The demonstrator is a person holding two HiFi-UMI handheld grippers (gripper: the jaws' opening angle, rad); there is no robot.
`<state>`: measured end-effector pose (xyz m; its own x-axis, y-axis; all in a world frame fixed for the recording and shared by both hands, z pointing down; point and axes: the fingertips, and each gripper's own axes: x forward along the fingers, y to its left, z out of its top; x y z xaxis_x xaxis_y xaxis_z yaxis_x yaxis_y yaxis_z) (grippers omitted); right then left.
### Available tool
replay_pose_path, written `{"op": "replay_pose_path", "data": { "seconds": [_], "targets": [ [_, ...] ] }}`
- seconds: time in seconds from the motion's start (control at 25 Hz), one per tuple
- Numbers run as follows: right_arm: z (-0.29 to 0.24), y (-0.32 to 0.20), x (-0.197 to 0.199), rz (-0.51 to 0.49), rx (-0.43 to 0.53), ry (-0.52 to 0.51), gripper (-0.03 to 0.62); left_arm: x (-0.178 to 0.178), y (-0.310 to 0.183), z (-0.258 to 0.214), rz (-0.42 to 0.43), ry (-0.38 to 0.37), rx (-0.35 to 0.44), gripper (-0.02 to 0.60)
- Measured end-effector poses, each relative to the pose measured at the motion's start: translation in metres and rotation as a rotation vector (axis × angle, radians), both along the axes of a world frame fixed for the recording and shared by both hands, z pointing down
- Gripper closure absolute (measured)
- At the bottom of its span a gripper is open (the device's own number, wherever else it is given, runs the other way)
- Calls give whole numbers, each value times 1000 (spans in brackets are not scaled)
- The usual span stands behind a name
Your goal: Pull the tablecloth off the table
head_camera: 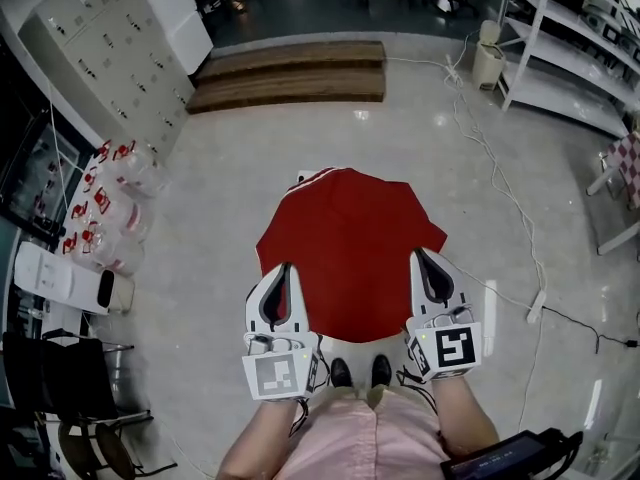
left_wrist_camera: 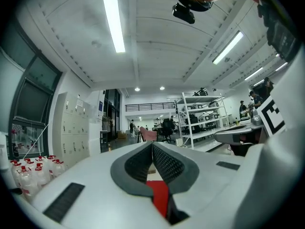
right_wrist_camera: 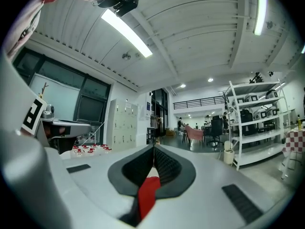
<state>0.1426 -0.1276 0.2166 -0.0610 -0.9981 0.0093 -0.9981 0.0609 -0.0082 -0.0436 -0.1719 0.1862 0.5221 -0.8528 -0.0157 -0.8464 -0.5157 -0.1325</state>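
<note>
The red tablecloth point(head_camera: 348, 253) spreads out in front of me in the head view, its near edge held up between both grippers. A white corner, perhaps the table point(head_camera: 308, 176), peeks out at the cloth's far edge; the rest is hidden. My left gripper point(head_camera: 285, 268) is shut on the cloth's near left edge and my right gripper point(head_camera: 420, 255) on its near right edge. In the left gripper view a strip of red cloth point(left_wrist_camera: 159, 194) is pinched between the shut jaws of that gripper point(left_wrist_camera: 152, 144). The right gripper view shows the same: red cloth point(right_wrist_camera: 147, 194) in the shut gripper point(right_wrist_camera: 154, 149).
Wooden steps point(head_camera: 290, 71) lie on the floor far ahead. Several water bottles point(head_camera: 110, 203) and grey lockers point(head_camera: 110, 48) stand at the left, a dark chair point(head_camera: 70, 388) at the near left. A white shelf rack point(head_camera: 570, 48) and a floor cable point(head_camera: 500, 198) are at the right.
</note>
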Motion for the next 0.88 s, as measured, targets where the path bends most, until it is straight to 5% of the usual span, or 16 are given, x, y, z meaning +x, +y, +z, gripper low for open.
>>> {"op": "replay_pose_path", "data": {
  "seconds": [0.88],
  "targets": [
    [9, -25, -24, 7, -26, 12, 577, -17, -26, 15, 22, 1, -35, 555]
  ]
}}
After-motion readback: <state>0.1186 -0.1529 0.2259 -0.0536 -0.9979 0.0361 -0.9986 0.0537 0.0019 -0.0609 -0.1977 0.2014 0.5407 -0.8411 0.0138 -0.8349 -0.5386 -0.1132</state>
